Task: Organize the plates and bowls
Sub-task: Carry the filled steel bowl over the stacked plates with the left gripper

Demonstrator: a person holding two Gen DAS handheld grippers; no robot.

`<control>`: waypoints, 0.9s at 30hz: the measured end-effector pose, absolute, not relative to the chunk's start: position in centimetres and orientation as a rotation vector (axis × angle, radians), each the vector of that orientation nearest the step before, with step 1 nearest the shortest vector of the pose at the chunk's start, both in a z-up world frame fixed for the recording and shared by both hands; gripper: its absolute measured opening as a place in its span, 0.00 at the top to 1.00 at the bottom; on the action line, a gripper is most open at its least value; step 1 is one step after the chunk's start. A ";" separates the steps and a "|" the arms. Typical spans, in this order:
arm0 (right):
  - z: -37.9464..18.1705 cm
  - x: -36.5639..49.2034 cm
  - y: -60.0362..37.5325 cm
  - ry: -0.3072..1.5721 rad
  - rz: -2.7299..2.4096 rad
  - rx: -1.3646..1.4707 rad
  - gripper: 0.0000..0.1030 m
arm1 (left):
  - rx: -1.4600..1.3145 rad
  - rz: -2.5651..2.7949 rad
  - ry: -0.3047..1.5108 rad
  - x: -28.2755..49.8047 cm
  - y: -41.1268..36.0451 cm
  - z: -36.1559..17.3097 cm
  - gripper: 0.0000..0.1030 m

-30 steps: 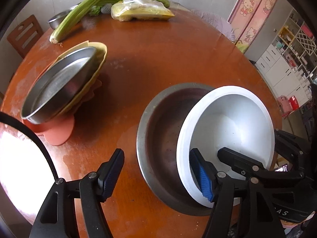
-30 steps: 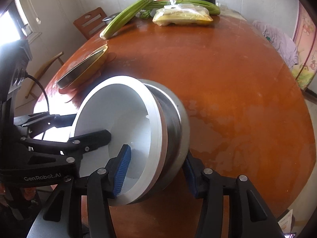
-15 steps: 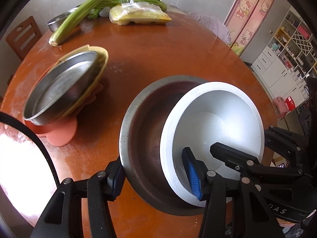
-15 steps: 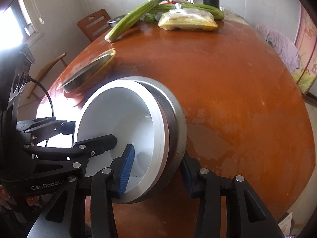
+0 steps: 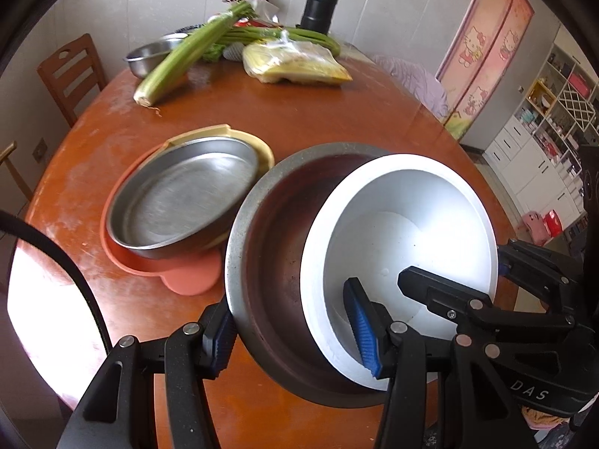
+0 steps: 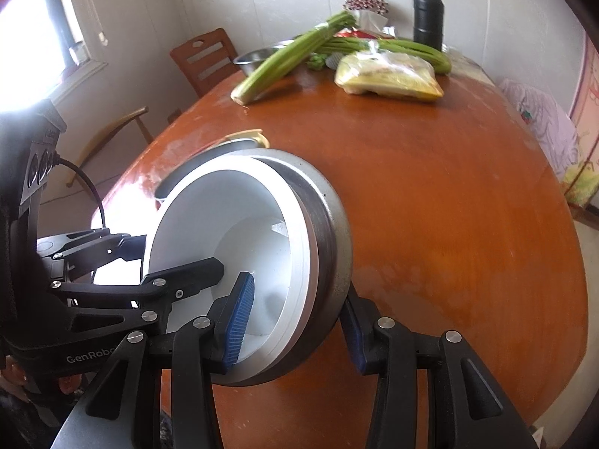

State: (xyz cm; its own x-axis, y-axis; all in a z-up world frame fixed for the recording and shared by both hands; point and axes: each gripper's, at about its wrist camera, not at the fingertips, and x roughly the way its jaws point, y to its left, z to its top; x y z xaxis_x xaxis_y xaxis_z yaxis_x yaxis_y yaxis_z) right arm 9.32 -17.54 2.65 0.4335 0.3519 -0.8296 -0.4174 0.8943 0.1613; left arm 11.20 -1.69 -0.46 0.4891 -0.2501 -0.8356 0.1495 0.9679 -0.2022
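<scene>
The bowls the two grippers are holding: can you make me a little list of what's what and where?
white bowl: nested in the steel bowl
steel bowl: tilted, clamped on both sides
left gripper: shut on both bowls' walls
right gripper: shut on both bowls' walls
metal pan: on a yellow plate and an orange mat
table: celery, bagged food, flask at the far edge

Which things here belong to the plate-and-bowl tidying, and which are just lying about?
Job: white bowl nested in steel bowl, both clamped by left gripper and right gripper; steel pan, yellow plate, orange plate.

Lying about: celery, food bag, flask, small steel bowl.
</scene>
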 end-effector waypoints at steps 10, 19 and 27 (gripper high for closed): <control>4.6 11.3 -14.1 0.981 0.521 -0.093 0.54 | -0.125 -0.201 0.985 12.1 1.5 1.5 0.49; 6.5 14.4 -10.4 0.944 0.570 -0.118 0.54 | -0.126 -0.147 0.936 14.8 5.0 3.9 0.48; 7.0 17.5 -7.7 0.942 0.604 -0.127 0.54 | -0.147 -0.116 0.933 17.0 7.8 4.3 0.48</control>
